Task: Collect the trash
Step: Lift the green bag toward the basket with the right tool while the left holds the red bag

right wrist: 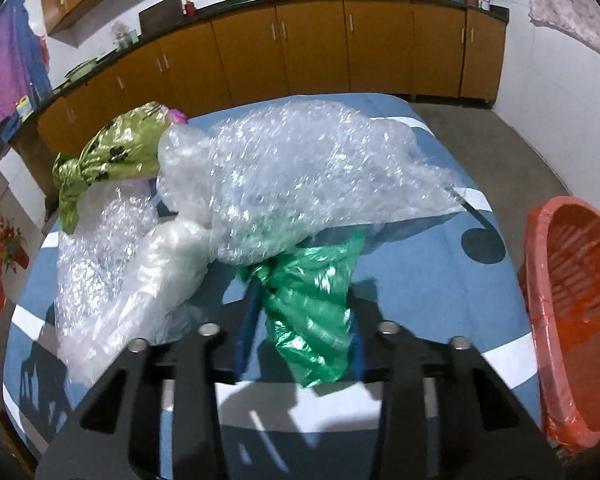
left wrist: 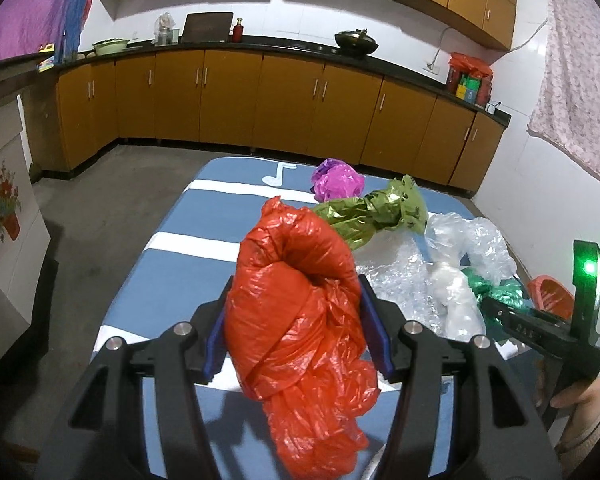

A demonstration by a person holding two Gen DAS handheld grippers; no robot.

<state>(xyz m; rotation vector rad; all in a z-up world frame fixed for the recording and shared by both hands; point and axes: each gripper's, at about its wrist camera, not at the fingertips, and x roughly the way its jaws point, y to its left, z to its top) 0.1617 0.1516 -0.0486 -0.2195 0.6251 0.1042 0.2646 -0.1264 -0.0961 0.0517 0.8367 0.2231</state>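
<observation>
The collecting is under way with both tools loaded: the left hand-held gripper is clenched on a crumpled red plastic bag, raised clear of the surface with its tail dangling below the blue pads, while the right hand-held gripper has its pads pressed against the sides of a shiny green bag that lies partly tucked under a sheet of bubble wrap. The next move, as I judge it, is to draw the green bag free without dragging the wrap along, then carry each bag to the red basket standing at the right edge, its rim lined with red film. Left to gather are the bubble wrap, a clear plastic bag beside it, an olive-green foil bag further back and a purple bag beyond that. All of this lies on a blue cloth with white stripes and music notes, covering what may be a bed or a desk; I cannot tell which. The room is a kitchen with a concrete floor, orange-brown cabinets under a dark worktop, a wok on the hob, and cloths hung on the walls.
</observation>
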